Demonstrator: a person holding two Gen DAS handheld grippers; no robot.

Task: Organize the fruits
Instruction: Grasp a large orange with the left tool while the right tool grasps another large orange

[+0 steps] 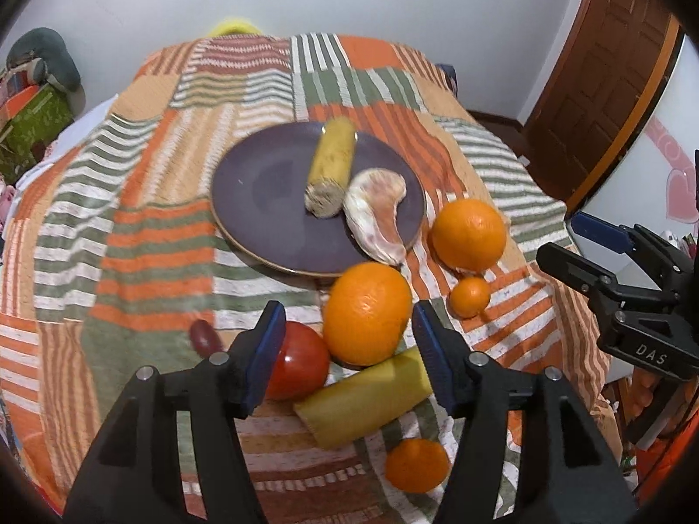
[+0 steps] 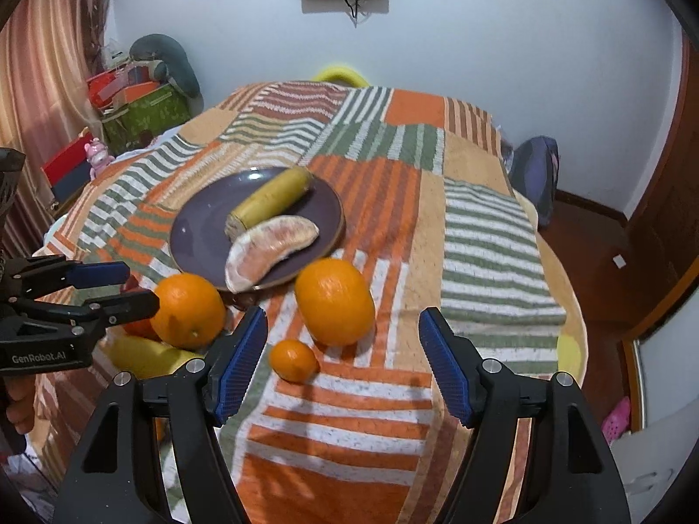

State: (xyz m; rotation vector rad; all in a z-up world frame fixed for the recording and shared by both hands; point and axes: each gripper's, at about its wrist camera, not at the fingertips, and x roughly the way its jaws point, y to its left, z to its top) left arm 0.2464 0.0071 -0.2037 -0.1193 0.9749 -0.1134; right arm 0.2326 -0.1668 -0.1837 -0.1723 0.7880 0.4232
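A purple plate [image 1: 262,201] [image 2: 196,236] holds a banana piece [image 1: 330,166] [image 2: 271,201] and a pomelo segment [image 1: 375,214] [image 2: 266,249]. My left gripper [image 1: 347,340] is open above a big orange [image 1: 367,312] [image 2: 188,310], a red tomato [image 1: 297,360], and a second banana piece [image 1: 362,397]. My right gripper [image 2: 343,349] is open and empty, just short of another big orange [image 2: 334,301] [image 1: 469,233] and a small mandarin [image 2: 292,360] [image 1: 469,297]. A further mandarin [image 1: 417,465] and a grape [image 1: 203,336] lie near.
Everything lies on a striped orange and green blanket [image 1: 131,240] [image 2: 480,240]. The right gripper shows at the right edge of the left wrist view [image 1: 611,262]. Boxes and clutter [image 2: 140,105] stand at the far left, a wooden door [image 1: 611,87] at the right.
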